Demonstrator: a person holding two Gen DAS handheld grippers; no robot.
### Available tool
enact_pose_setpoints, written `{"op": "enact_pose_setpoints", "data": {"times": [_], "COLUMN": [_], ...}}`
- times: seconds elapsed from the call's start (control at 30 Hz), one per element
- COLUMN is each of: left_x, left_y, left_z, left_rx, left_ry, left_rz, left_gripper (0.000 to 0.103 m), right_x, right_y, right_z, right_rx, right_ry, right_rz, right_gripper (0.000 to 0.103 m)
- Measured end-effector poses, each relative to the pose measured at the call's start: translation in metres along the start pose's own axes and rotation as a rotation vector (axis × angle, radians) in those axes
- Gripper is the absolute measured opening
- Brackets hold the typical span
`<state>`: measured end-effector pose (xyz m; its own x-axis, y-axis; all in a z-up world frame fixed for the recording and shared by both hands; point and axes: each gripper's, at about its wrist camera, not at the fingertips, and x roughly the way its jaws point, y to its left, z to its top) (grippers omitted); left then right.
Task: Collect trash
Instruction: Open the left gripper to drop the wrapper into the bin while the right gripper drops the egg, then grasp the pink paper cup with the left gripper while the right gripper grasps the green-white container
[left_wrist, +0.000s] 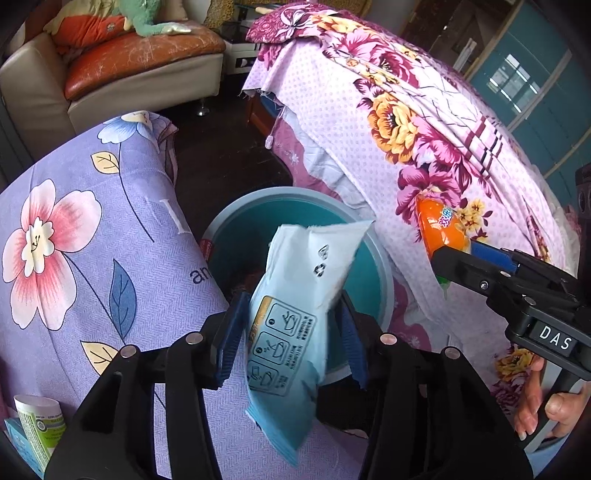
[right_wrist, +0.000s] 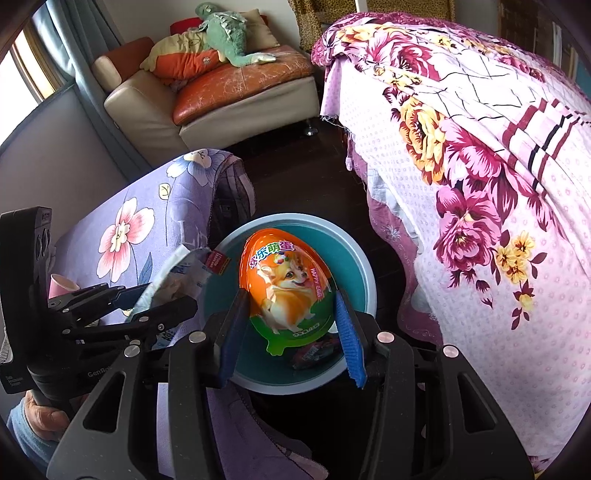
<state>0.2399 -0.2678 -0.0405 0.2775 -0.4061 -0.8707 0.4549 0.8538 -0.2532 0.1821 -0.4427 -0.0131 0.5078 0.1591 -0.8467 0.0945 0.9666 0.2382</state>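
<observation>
Left claw (left_wrist: 291, 336) clamped on crinkly pale-blue pouch (left_wrist: 291, 317); right claw (right_wrist: 291, 328) gripping glossy orange egg (right_wrist: 286, 291), both over round teal bin (right_wrist: 364, 273), between floral bedspreads.

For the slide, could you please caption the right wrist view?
Right gripper holds an orange egg-shaped toy package over the round teal trash bin, with a red wrapper inside.

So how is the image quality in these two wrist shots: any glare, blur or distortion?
Left wrist: strong fisheye bending with dark corners; the pale blue wipes packet reads sharp. Right wrist: same bending; blown-out window at left, glare on the orange egg-shaped plastic package.
</observation>
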Motion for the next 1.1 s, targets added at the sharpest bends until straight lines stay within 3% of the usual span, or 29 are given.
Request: {"op": "enact_pose_setpoints", "data": {"times": [0.1,0.13,0.6,0.73,1.1], "left_x": [-0.005,-0.007,-0.025,-0.033,-0.068], "left_y": [0.003,0.005,0.037,0.043,0.075], "left_z": [0.002,0.001,-0.016,-0.022,-0.047], "left_rx": [-0.015,-0.019,-0.086,-0.094,-0.137], "left_ry": [-0.026,-0.037,-0.029,-0.032,-0.068], "left_rz": [0.012,0.020,0.026,0.028,0.045], "left_gripper": [0.079,0.082,0.089,0.090,0.091], "right_x": [0.000,0.000,0.013,0.014,0.003], "right_y": [0.000,0.000,0.018,0.023,0.056], "right_z": [0.001,0.001,-0.002,-0.004,-0.006], "right_rx": [0.000,-0.001,-0.021,-0.009,-0.033], "right_ry": [0.001,0.001,0.041,0.046,0.053], "right_rz": [-0.006,-0.007,-0.015,-0.018,-0.024], "right_gripper": [0.044,0.044,0.046,0.070,0.074]}}
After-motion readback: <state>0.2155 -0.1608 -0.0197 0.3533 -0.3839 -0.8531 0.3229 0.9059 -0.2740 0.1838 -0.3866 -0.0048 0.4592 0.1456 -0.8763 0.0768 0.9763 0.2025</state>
